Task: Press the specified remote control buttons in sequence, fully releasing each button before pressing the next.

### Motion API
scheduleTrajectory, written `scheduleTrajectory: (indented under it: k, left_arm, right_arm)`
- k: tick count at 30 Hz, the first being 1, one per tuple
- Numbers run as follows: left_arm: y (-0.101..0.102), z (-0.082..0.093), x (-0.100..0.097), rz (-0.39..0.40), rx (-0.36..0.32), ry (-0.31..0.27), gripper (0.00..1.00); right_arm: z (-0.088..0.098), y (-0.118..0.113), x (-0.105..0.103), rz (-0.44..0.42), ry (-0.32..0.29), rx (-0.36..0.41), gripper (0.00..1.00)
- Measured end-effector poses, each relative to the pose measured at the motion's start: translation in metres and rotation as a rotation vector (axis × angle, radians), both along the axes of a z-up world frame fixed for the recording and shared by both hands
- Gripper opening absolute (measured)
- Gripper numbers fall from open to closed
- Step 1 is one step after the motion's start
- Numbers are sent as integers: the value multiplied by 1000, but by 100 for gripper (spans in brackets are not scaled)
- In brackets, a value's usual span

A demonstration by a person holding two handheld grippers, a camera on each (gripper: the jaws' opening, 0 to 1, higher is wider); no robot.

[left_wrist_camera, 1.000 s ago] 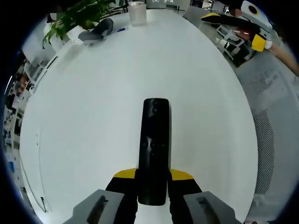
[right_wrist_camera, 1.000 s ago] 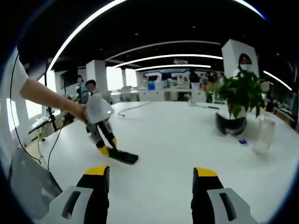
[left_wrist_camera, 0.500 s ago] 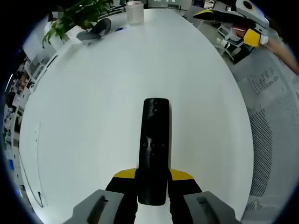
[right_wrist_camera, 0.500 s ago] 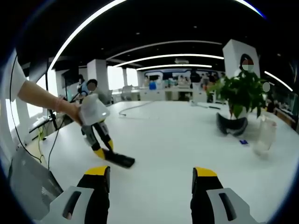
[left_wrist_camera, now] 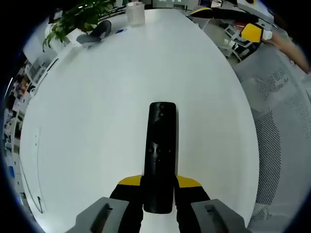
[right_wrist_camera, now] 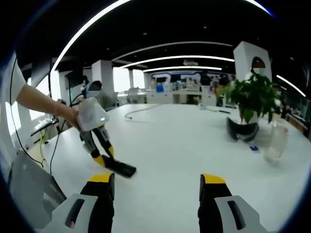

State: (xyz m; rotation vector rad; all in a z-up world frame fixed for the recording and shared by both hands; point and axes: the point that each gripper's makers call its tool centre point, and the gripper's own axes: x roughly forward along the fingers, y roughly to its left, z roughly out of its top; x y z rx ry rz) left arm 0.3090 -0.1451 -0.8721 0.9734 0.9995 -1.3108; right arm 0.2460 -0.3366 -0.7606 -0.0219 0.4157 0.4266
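Observation:
A long black remote control points away from me over the white table; its near end sits between the yellow-tipped jaws of my left gripper, which is shut on it. In the right gripper view the same remote juts from the left gripper, held by a person's hand just above the table. My right gripper hangs above the table's near side with its jaws wide apart and nothing between them. It also shows at the far right of the left gripper view as the right gripper.
A potted green plant stands at the right with a dark headset-like object in front of it and a clear cup nearby. A grey mesh chair stands past the table's edge. People stand far back in the office.
The left gripper with the remote has drifted slightly left and down in the right gripper view. The right gripper has shifted up and rightward at the edge of the left gripper view.

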Motion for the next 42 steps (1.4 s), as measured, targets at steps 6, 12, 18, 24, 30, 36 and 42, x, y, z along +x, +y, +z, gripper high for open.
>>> scheduleTrajectory:
  k: [6, 12, 18, 24, 30, 36, 42]
  left_arm:
    - [2, -1, -8, -4, 2, 1, 23]
    - [3, 0, -16, -2, -1, 3, 23]
    - [4, 0, -23, 0, -6, 1, 23]
    - [4, 0, -30, -2, -15, 1, 23]
    - [5, 0, -36, -7, -20, 2, 23]
    - [5, 0, -40, -6, -24, 4, 23]
    - [5, 1, -44, -7, -20, 7, 23]
  right_arm:
    - [-1, 1, 0, 4, 3, -4, 69]
    - [-2, 1, -1, 9, 7, -7, 69]
    - [-2, 1, -1, 15, 11, -14, 69]
    - [-3, 0, 0, 12, 14, -16, 68]
    - [-4, 0, 0, 14, 19, -20, 67]
    - [-4, 0, 0, 16, 21, -21, 67]
    - [-5, 0, -1, 18, 25, -25, 65]
